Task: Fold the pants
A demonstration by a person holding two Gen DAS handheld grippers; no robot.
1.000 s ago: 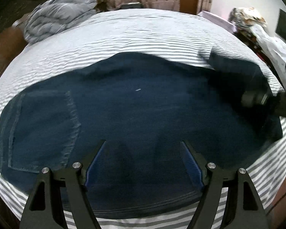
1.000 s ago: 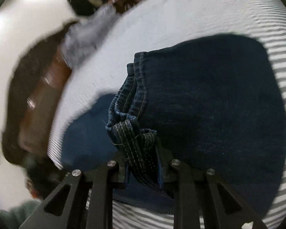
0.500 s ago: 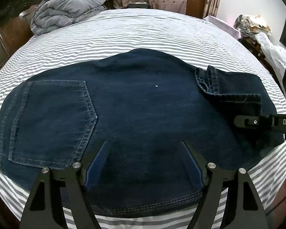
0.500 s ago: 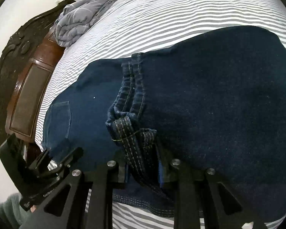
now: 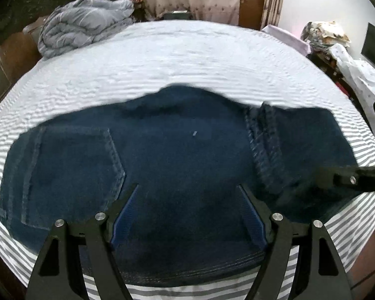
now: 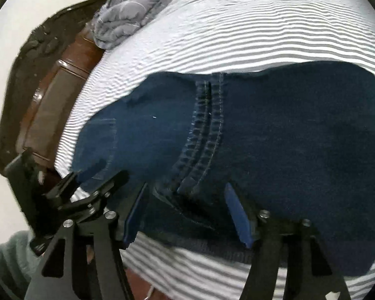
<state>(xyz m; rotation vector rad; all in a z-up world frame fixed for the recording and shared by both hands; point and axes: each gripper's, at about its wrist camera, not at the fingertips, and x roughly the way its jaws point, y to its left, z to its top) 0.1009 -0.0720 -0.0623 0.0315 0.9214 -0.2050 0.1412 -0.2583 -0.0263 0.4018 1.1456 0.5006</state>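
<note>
One pair of dark blue denim pants (image 5: 182, 175) lies flat on a bed (image 5: 187, 57) covered in a grey and white striped sheet. The pants are folded lengthwise and again across, with the leg hems (image 6: 202, 135) laid over the upper part. Their long axis runs side to side in front of both tools, along the near edge of the bed.

There are two tools. The left tool (image 5: 187, 212) hovers low over the middle of the pants with its fingers wide apart and nothing between them. To its left lies one back pocket (image 5: 70, 172); to its right lie the stacked hems, and beyond those the right tool's black fingers reach in from the side.

The right tool (image 6: 187, 212) has just been opening. Its fingers now stand apart, with the lower end of the hems lying loose between them and not pressed by the blue pads (image 6: 237, 215). The hems run straight away from this tool, so it is the nearer of the two to them. In its view the left tool sits just to its left, held by a person in a grey-green sleeve (image 6: 10, 257).

One bunched grey quilt (image 5: 85, 25) rests at the far left of the bed, well apart from the pants, beside a dark wooden headboard (image 6: 50, 105).

The fold looks nearly complete; a further fold would probably carry one end across to the other.
</note>
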